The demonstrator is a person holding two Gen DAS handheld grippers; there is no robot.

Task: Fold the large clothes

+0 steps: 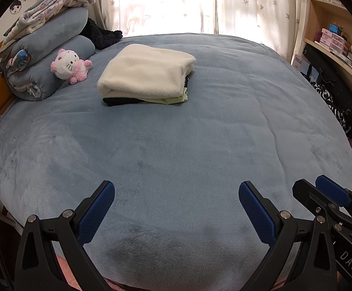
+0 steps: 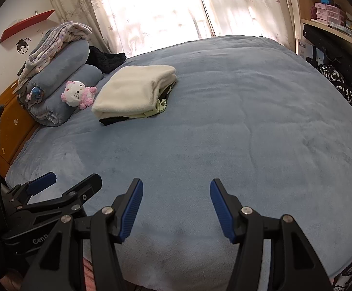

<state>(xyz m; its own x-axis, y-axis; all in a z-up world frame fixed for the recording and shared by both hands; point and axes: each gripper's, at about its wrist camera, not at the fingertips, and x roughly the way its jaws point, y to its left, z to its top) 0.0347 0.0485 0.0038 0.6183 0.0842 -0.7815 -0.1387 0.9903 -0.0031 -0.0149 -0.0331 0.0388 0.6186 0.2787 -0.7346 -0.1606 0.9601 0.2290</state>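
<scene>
A folded stack of clothes (image 1: pixel 146 70) (image 2: pixel 134 87) lies on the far left part of the blue bed cover (image 1: pixel 176 145) (image 2: pixel 224 121). A cream fleece is on top, with black and pale green pieces under it. My left gripper (image 1: pixel 176 189) hovers open over the near edge of the bed, nothing between its blue pads. The right gripper (image 2: pixel 176 184) is open too, close beside it and holding nothing. Each gripper also shows in the other's view: the right gripper (image 1: pixel 310 181) and the left gripper (image 2: pixel 74 177). Both are far from the stack.
Rolled blue blankets (image 1: pixel 50 55) with a patterned quilt on top and a pink-and-white plush toy (image 1: pixel 69 66) sit at the far left. A black garment (image 1: pixel 100 35) lies by the curtain. A wooden shelf and a dark chair with clothes (image 1: pixel 333 92) stand on the right.
</scene>
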